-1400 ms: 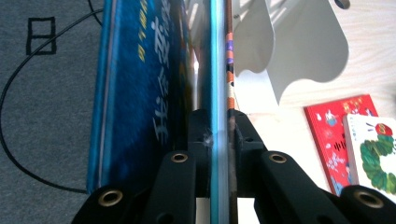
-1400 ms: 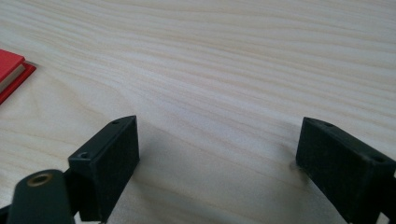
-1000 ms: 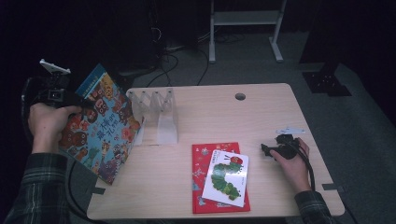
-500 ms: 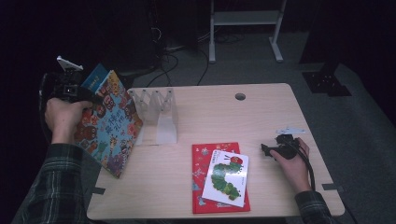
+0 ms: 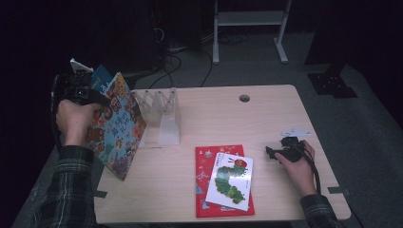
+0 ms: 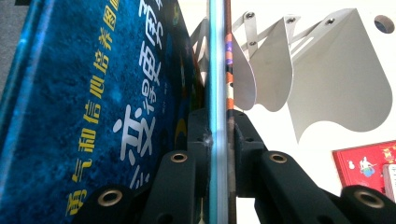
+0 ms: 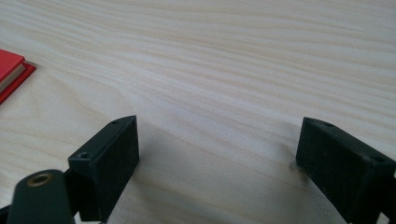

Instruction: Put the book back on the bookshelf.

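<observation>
My left gripper [image 5: 95,97] is shut on the edge of a colourful picture book [image 5: 116,126], held tilted on edge over the table's left side. In the left gripper view the two jaws pinch the book's thin edge [image 6: 217,93], its blue cover [image 6: 93,102] to the left. Just right of the book stands a clear plastic book rack [image 5: 161,114] with upright dividers [image 6: 327,79]. My right gripper [image 5: 270,153] rests on the wood [image 7: 224,84] at the right, open and holding nothing. A red book [image 5: 206,166] lies flat with a white caterpillar book [image 5: 230,180] on top.
The table [image 5: 266,114] has a round cable hole [image 5: 244,98] near its far edge. A corner of the red book [image 7: 11,70] lies left of the right gripper. A white frame [image 5: 249,28] and cables stand on the floor behind.
My left hand has carried the picture book to the right and a little up, closer to the rack. The right gripper has stayed where it was.
</observation>
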Demonstrator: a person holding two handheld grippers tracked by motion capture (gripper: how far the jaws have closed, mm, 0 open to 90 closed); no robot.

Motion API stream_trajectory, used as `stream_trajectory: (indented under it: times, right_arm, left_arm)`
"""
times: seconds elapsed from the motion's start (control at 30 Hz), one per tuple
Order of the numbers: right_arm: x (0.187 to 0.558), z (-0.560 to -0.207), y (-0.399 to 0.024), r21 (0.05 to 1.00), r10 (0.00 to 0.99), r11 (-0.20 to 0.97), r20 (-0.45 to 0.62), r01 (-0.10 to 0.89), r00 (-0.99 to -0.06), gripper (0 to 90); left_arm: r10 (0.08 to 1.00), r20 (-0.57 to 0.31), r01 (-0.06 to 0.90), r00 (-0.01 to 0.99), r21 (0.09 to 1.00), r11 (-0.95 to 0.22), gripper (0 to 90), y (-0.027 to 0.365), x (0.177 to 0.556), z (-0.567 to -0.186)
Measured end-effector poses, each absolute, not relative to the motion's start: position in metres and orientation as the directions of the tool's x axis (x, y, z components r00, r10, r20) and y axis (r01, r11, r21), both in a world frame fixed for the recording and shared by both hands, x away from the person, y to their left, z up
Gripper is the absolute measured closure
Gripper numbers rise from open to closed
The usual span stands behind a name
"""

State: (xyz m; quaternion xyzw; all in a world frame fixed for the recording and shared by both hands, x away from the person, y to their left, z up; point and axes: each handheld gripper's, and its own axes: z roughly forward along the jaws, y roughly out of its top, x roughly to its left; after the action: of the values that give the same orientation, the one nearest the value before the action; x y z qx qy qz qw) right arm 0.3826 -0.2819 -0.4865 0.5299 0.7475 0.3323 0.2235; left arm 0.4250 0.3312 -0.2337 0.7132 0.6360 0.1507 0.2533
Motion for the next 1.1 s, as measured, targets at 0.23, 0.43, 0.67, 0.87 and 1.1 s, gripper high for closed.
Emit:
stream_trajectory:
  times: [0.23,0.43,0.67,0.87,1.1]
  right_arm:
    - [0.383,-0.487,-0.282,0.734,0.941,0.218,0.017,0.643,-0.339,12.4]
    - [0.382,-0.487,-0.282,0.734,0.940,0.219,0.018,0.643,-0.340,12.4]
    - [0.382,-0.487,-0.282,0.733,0.940,0.219,0.018,0.644,-0.339,12.4]
    - [0.382,-0.487,-0.282,0.733,0.940,0.219,0.018,0.644,-0.340,12.4]
    - [0.382,-0.487,-0.282,0.733,0.940,0.219,0.018,0.644,-0.340,12.4]
  left_arm:
    - [0.989,-0.077,0.825,0.130,0.562,-0.065,73.9,0.339,0.417,-0.229]
    - [0.985,-0.103,0.816,0.136,0.575,-0.052,72.4,0.348,0.412,-0.224]
    - [0.987,-0.089,0.800,0.130,0.597,-0.051,70.6,0.355,0.405,-0.213]
    - [0.985,-0.102,0.775,0.143,0.630,-0.047,70.7,0.358,0.398,-0.209]
    - [0.970,-0.129,0.753,0.205,0.654,-0.073,76.0,0.349,0.391,-0.199]
